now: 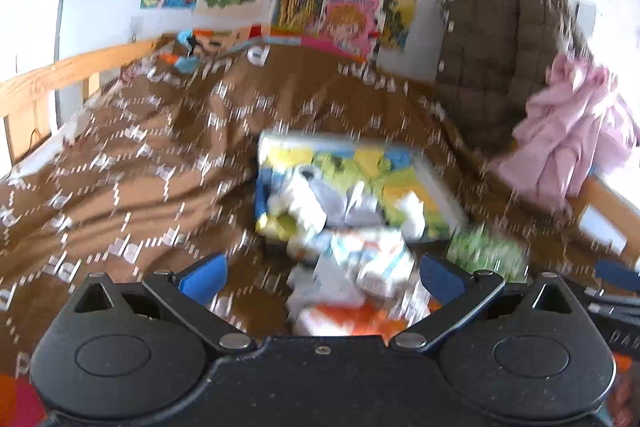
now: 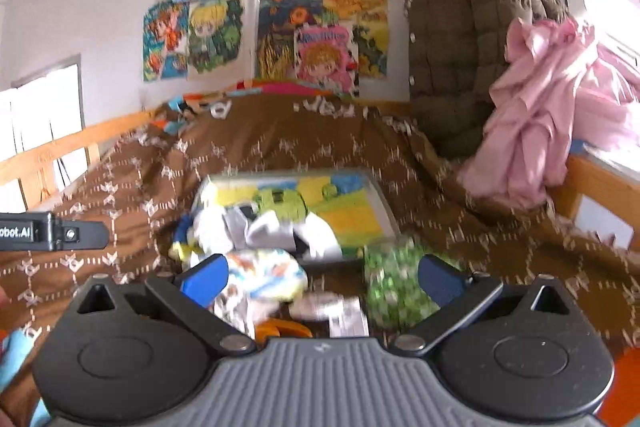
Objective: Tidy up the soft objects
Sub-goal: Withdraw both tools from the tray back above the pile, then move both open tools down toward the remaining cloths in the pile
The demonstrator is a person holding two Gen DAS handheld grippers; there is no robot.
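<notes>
A heap of small soft cloth items (image 1: 360,267) lies on the brown patterned bedspread (image 1: 140,167), partly on a flat colourful picture board (image 1: 404,183). My left gripper (image 1: 322,277) stands open just over the white and orange pieces. In the right wrist view the same heap (image 2: 260,275) and a green patterned piece (image 2: 394,283) sit between the fingers of my open right gripper (image 2: 322,277). The board (image 2: 352,211) lies behind them. Nothing is held. Both views are blurred.
A brown quilted jacket (image 2: 460,47) and pink clothing (image 2: 540,115) hang at the right over the wooden bed rail (image 2: 592,191). Colourful pictures (image 2: 320,7) cover the wall. The left gripper's body (image 2: 48,231) shows at the left edge. A wooden rail (image 1: 60,75) runs along the left.
</notes>
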